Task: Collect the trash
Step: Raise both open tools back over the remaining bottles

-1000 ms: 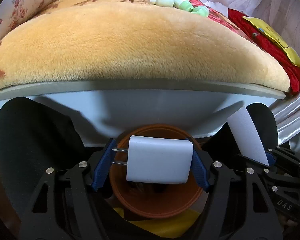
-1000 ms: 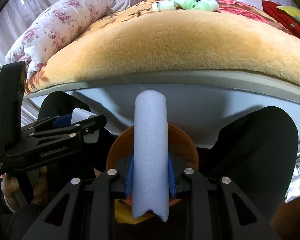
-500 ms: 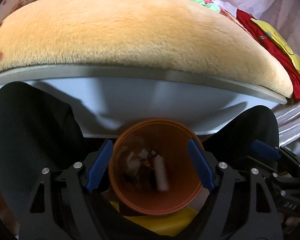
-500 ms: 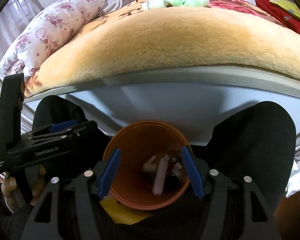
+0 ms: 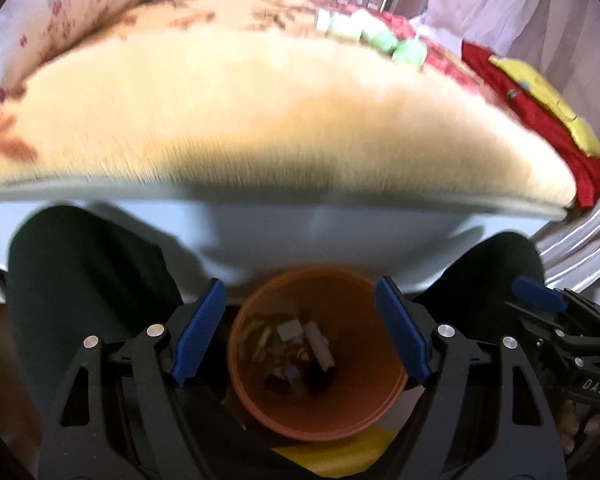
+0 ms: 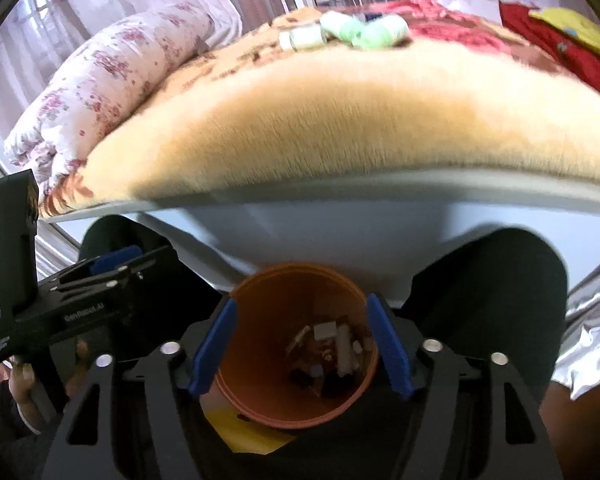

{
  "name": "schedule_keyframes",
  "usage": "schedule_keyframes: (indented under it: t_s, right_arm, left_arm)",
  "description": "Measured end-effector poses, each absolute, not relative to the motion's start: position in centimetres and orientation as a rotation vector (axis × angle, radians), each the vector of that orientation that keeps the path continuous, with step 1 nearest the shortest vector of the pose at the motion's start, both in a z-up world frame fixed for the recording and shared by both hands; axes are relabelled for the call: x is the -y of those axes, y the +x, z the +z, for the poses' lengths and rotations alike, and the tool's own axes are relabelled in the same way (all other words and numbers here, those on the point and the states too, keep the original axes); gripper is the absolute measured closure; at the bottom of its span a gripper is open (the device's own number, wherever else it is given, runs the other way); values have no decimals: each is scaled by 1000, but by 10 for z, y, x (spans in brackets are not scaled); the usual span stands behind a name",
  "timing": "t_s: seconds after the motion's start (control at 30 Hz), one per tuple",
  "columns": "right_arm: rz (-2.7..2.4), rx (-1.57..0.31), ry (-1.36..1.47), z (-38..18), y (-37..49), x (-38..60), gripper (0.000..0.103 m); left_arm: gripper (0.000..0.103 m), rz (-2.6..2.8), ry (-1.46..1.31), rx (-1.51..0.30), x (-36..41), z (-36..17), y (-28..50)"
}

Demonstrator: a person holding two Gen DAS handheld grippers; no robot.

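A bed covered by a plush tan blanket (image 6: 340, 120) fills the upper part of both wrist views, with a flowered pillow (image 6: 100, 92) at its left end and red and yellow fabric (image 5: 540, 112) at its right. On the far side of the blanket, well apart from both grippers, lies a small cluster of pale green and white bottles (image 6: 348, 30), on their sides, their long axes running roughly across the view. Below the bed edge, between the person's dark-clad knees, stands an orange bin (image 6: 256, 396) holding scraps of trash. The left gripper (image 5: 300, 336) hangs just above the bin with its blue pads wide apart and nothing between them. The right gripper (image 6: 300, 344) hangs over the same bin, its jaws opening and also empty. The bottles lie ahead of and above both sets of jaws, across the blanket. They sit nearer the centre of the right gripper's view, so the right hand seems slightly better placed to reach them.
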State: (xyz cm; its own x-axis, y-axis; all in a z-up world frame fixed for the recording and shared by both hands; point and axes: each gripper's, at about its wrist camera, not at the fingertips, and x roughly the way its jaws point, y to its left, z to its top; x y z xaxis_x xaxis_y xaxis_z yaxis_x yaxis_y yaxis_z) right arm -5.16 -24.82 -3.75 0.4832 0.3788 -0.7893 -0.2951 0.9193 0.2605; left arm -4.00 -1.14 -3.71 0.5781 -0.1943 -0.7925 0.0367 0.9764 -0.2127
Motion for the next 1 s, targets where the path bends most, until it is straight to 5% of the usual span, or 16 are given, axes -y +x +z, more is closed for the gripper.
schedule_keyframes:
  t_s: [0.23,0.83,1.0]
  right_arm:
    - [447,-900,104,7,-33,262,30]
    - [306,-865,170,63,166,299,22]
    - [279,-945,257,46,226,292,32]
  left_arm:
    - [16,-126,-182,-806,-3,14,-28]
    - [16,-87,-229,-705,-17,67,79]
    - [16,-110,-230,-718,-14,62,95]
